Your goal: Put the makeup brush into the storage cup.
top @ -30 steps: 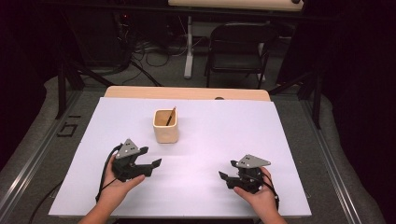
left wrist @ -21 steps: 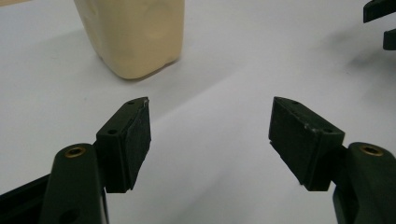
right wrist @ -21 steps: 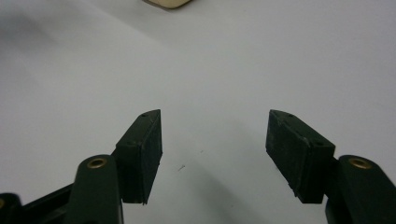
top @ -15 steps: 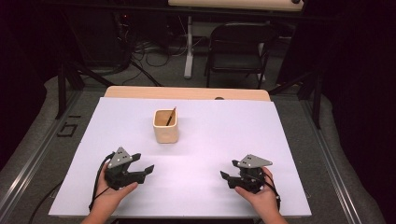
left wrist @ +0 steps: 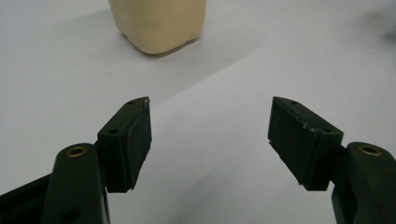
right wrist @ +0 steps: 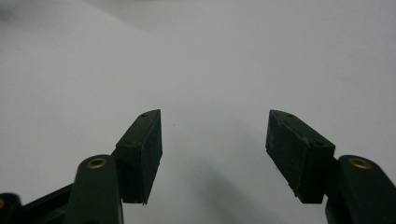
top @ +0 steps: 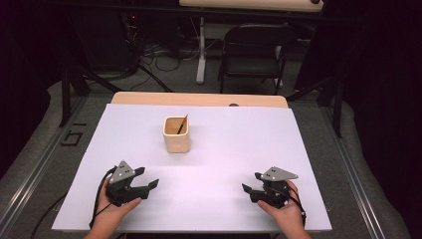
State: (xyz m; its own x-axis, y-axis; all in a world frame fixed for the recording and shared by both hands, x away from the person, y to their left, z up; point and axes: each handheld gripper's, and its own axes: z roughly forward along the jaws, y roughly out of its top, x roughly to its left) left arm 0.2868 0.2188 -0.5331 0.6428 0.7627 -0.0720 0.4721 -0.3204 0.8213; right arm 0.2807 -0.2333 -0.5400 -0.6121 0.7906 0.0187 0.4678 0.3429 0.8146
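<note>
A cream square cup [top: 176,134] stands upright near the middle of the white table [top: 239,144], with a thin brown stick [top: 182,124] leaning inside it. My left gripper [top: 148,178] is held low at the near left, jaws open and empty, pointing right and slightly toward the cup. In the left gripper view the cup's base [left wrist: 159,23] sits ahead, well beyond the open gripper [left wrist: 210,126]. My right gripper [top: 250,181] rests at the near right, open and empty, pointing left. Bare table lies between its jaws in the right gripper view [right wrist: 215,140].
A tan strip of tabletop [top: 199,99] runs along the far edge. Beyond it stand a black chair [top: 254,55] and cables on the floor. A wide stretch of white surface separates the two grippers.
My left hand has drawn back toward the near edge and sunk lower. The right hand has stayed put. Both pairs of jaws stand as wide as before.
</note>
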